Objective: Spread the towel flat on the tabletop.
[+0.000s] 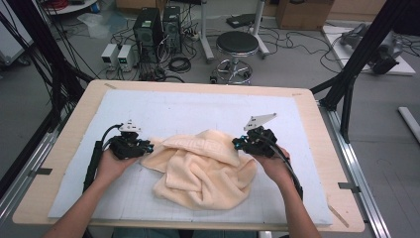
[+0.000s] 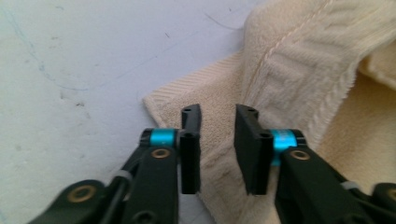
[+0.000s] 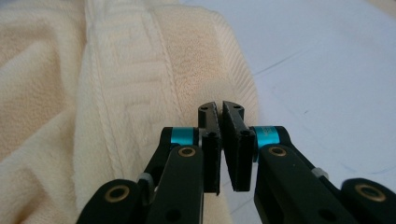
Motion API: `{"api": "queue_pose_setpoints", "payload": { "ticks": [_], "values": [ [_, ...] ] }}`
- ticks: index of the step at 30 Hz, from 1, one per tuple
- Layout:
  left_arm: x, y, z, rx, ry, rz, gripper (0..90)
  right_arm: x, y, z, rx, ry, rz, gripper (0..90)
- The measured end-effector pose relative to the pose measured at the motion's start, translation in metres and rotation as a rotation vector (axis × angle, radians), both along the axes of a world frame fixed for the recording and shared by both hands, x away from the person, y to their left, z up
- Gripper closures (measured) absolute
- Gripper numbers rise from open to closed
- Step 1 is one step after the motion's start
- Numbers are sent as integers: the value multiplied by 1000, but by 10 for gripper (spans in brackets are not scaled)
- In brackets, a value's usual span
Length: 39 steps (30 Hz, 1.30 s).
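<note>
Towel (image 1: 203,168) lies crumpled on mat (image 1: 148,114). Right gripper (image 3: 220,108) is pinched onto its hem for lifting; left gripper (image 2: 218,116) straddles a corner, jaws apart, no grip.

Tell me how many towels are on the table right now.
1. A single cream towel lies crumpled mid-table on the white mat, between the left gripper and the right gripper. Its folds could hide something smaller underneath.
</note>
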<state>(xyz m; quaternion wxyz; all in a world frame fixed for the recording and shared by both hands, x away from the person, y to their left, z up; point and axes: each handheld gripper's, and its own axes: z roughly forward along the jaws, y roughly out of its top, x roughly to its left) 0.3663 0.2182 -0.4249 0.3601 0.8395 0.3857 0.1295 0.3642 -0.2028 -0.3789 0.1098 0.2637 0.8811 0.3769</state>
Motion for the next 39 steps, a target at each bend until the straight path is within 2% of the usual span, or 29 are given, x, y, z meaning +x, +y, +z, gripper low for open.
{"api": "queue_pose_setpoints", "payload": {
  "ticks": [1,2,3,5,6,8,10,12,14,16,21,23,24,26,27,29,31,33,36,39],
  "values": [
    [2,0,-3,-7,24,-14,618,1,0,-4,-5,12,0,860],
    [4,0,-6,-13,44,-26,519,1,0,-12,-6,38,11,857],
    [4,1,-8,-31,41,-33,519,1,0,-12,-6,38,11,857],
    [4,2,-9,-52,42,-55,502,3,0,-19,-6,85,30,834],
    [4,3,-9,-46,38,-67,500,4,1,-22,-12,103,37,800],
    [4,1,-11,-36,21,-64,508,6,4,-26,-22,111,25,647],
    [1,-4,-11,10,-13,-57,555,7,10,-31,-4,146,50,575],
    [0,-6,-10,37,-30,-58,584,7,19,-37,-30,172,76,528],
    [-1,-7,-11,34,-30,-56,606,8,27,-44,-32,202,78,529],
    [-1,-8,-10,41,-31,-56,633,9,30,-45,-40,184,70,578],
    [-3,-13,-10,43,-39,-59,770,8,36,-46,-56,162,78,814],
    [-5,-15,-9,50,-45,-63,834,7,36,-43,-70,154,88,835],
    [-5,-15,-9,60,-48,-67,843,7,36,-41,-80,141,89,841],
    [-5,-14,-9,48,-40,-61,856,4,30,-32,-83,96,68,845],
    [-4,-13,-8,48,-38,-59,856,4,30,-32,-83,96,68,845],
    [-4,-10,-6,55,-55,-47,859,3,23,-25,-64,67,52,846],
    [-3,-4,0,38,-71,-24,860,2,14,-16,-40,35,29,847],
    [-3,2,6,-6,-82,5,861,1,5,-8,-11,19,7,847],
    [-4,9,19,-61,-105,22,860,-1,-2,4,0,-6,-4,848],
    [-7,11,28,-81,-117,17,860,-4,-3,15,1,-30,2,848]
  ]
}}
